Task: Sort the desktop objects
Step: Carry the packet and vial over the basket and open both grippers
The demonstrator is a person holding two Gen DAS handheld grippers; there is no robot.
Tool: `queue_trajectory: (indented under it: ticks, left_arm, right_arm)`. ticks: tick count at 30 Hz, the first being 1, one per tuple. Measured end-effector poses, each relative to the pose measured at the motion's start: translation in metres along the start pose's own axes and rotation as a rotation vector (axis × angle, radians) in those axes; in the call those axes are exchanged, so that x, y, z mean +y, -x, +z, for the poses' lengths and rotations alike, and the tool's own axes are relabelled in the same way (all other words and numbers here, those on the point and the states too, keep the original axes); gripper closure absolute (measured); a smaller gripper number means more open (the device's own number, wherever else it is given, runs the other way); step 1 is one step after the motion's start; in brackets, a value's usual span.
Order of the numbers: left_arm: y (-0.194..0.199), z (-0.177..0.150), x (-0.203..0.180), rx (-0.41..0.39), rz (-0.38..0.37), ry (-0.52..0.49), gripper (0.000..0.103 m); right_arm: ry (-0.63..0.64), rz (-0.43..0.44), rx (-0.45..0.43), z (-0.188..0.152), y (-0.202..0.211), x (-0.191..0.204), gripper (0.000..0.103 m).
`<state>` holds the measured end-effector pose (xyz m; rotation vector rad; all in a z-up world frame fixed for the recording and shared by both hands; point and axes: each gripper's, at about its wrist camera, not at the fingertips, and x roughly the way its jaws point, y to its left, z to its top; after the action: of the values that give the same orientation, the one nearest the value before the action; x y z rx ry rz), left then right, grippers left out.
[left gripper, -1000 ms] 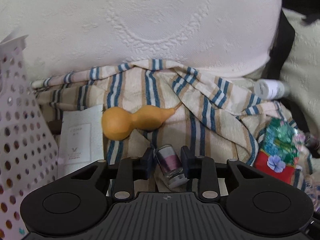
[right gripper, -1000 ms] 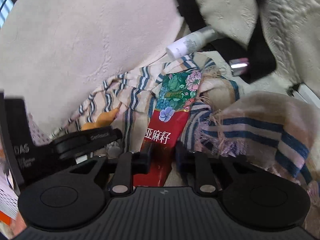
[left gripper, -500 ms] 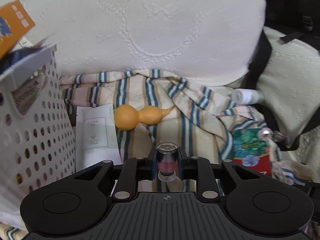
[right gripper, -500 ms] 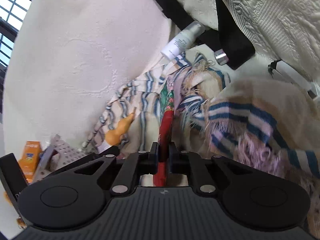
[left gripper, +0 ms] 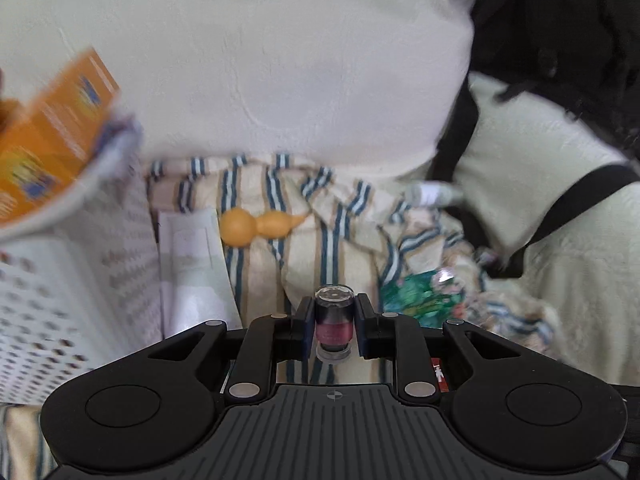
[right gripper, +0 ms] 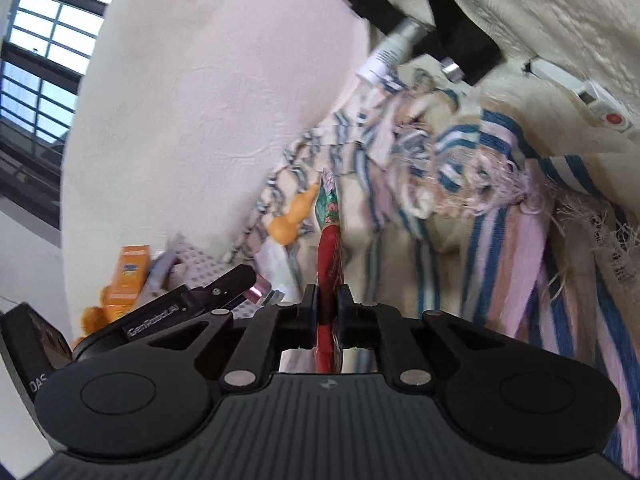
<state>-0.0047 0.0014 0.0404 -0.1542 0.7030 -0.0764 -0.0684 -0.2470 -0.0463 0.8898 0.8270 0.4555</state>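
Left gripper [left gripper: 334, 330] clamps the small pink-filled glass vial [left gripper: 334, 326]; right gripper [right gripper: 329, 322] pinches the flat red floral packet [right gripper: 329, 264]. Keep both grips firm. Release each item only over the white perforated plastic basket [left gripper: 60, 280].

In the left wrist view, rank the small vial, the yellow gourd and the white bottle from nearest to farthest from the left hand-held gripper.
1. Small vial: clamped between the fingers of the left hand-held gripper.
2. Yellow gourd: ahead and slightly left, lying on the striped cloth.
3. White bottle: farthest, ahead to the right, at the cloth's far edge.
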Motion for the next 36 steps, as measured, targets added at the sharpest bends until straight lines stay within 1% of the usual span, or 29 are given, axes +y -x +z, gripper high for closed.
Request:
queue_trajectory:
  ticks: [3, 6, 8, 11, 13, 15, 17, 18, 20, 21, 22, 23, 24, 26, 29, 30, 31, 33, 34, 36]
  left_arm:
    - [0.042, 0.016, 0.006, -0.088, -0.007, 0.006, 0.086]
    - [0.091, 0.038, 0.021, -0.192, 0.01, 0.025, 0.085]
    - [0.121, 0.056, 0.037, -0.253, 0.039, 0.052, 0.085]
    - [0.151, 0.081, 0.069, -0.299, 0.113, 0.073, 0.085]
    - [0.16, 0.096, 0.09, -0.293, 0.154, 0.075, 0.085]
    - [0.162, 0.108, 0.109, -0.282, 0.195, 0.106, 0.085]
    - [0.15, 0.115, 0.124, -0.242, 0.207, 0.112, 0.085]
    - [0.141, 0.116, 0.132, -0.224, 0.228, 0.117, 0.085]
    - [0.119, 0.119, 0.139, -0.172, 0.263, 0.107, 0.084]
    - [0.107, 0.118, 0.144, -0.135, 0.268, 0.109, 0.084]
    - [0.097, 0.117, 0.149, -0.109, 0.263, 0.121, 0.081]
    - [0.09, 0.115, 0.152, -0.098, 0.255, 0.122, 0.083]
    - [0.086, 0.111, 0.156, -0.101, 0.258, 0.11, 0.083]
    - [0.086, 0.107, 0.161, -0.113, 0.269, 0.07, 0.082]
    - [0.086, 0.105, 0.166, -0.112, 0.262, 0.057, 0.081]
    - [0.087, 0.104, 0.165, -0.117, 0.269, 0.053, 0.078]
    - [0.088, 0.104, 0.164, -0.127, 0.269, 0.049, 0.07]
    - [0.094, 0.099, 0.164, -0.17, 0.255, 0.05, 0.059]
    - [0.101, 0.099, 0.162, -0.185, 0.246, 0.058, 0.057]
    - [0.115, 0.1, 0.161, -0.21, 0.208, 0.07, 0.04]
  right_arm:
    - [0.011, 0.061, -0.005, 0.007, 0.015, 0.024, 0.093]
    - [0.091, 0.125, -0.031, 0.013, 0.021, 0.076, 0.093]
    - [0.155, 0.17, -0.04, 0.014, 0.022, 0.117, 0.093]
    - [0.243, 0.217, -0.038, 0.009, 0.013, 0.174, 0.093]
    - [0.3, 0.235, -0.031, 0.003, -0.001, 0.209, 0.093]
    - [0.35, 0.242, -0.014, -0.006, -0.019, 0.237, 0.093]
    - [0.407, 0.218, 0.002, -0.015, -0.04, 0.26, 0.093]
    - [0.432, 0.202, 0.013, -0.02, -0.051, 0.267, 0.093]
    - [0.473, 0.165, 0.035, -0.029, -0.074, 0.277, 0.094]
    - [0.49, 0.147, 0.038, -0.03, -0.082, 0.279, 0.094]
    - [0.511, 0.125, 0.04, -0.032, -0.091, 0.28, 0.094]
    - [0.527, 0.108, 0.049, -0.034, -0.099, 0.28, 0.094]
    - [0.536, 0.099, 0.061, -0.039, -0.099, 0.275, 0.096]
    - [0.539, 0.065, 0.072, -0.04, -0.107, 0.268, 0.096]
    - [0.55, 0.084, 0.073, -0.044, -0.102, 0.258, 0.099]
    - [0.541, 0.092, 0.074, -0.044, -0.102, 0.257, 0.099]
    - [0.536, 0.099, 0.075, -0.044, -0.103, 0.255, 0.099]
    - [0.534, 0.111, 0.078, -0.04, -0.1, 0.25, 0.099]
    - [0.542, 0.111, 0.079, -0.042, -0.098, 0.25, 0.099]
    - [0.577, 0.104, 0.08, -0.045, -0.097, 0.252, 0.099]
